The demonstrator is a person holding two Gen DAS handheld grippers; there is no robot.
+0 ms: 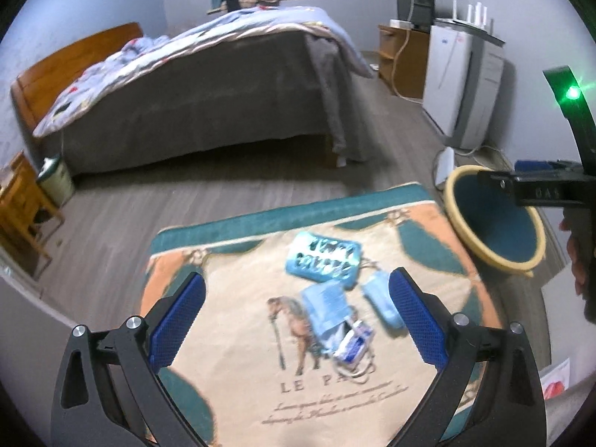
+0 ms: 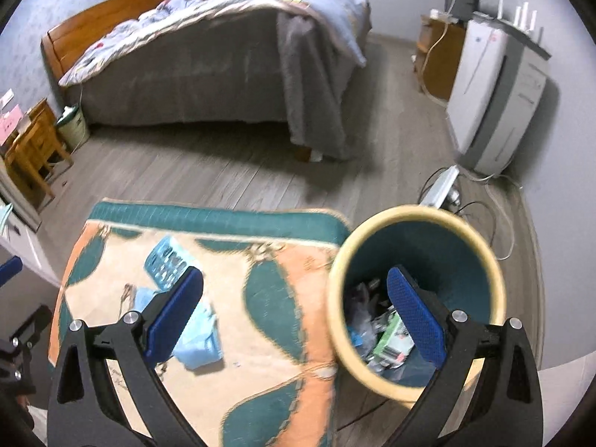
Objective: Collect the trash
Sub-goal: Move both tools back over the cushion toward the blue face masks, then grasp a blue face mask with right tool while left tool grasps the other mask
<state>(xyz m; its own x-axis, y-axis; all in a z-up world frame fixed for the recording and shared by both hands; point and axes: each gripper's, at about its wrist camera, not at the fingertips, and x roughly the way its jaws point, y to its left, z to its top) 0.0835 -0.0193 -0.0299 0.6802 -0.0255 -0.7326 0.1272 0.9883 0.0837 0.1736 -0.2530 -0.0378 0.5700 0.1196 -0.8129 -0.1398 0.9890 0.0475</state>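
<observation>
Left wrist view: left gripper (image 1: 296,320) spread wide and empty above trash at mid-rug (image 1: 231,391) — blister pack (image 1: 323,260), blue face masks (image 1: 326,307), small blurred wrapper (image 1: 354,342), possibly a packet. Right gripper (image 2: 294,314) likewise agape, holding nothing, one finger over the waste bin (image 2: 495,279) off the rug's right edge. Bin already part-filled with scraps (image 2: 387,331); several pieces left on the rug, so collection judged roughly midway.

Teal bin (image 2: 458,246) (cream rim), teal-and-peach horse-print mat (image 1: 231,372), blue fingers (image 1: 178,320).
</observation>
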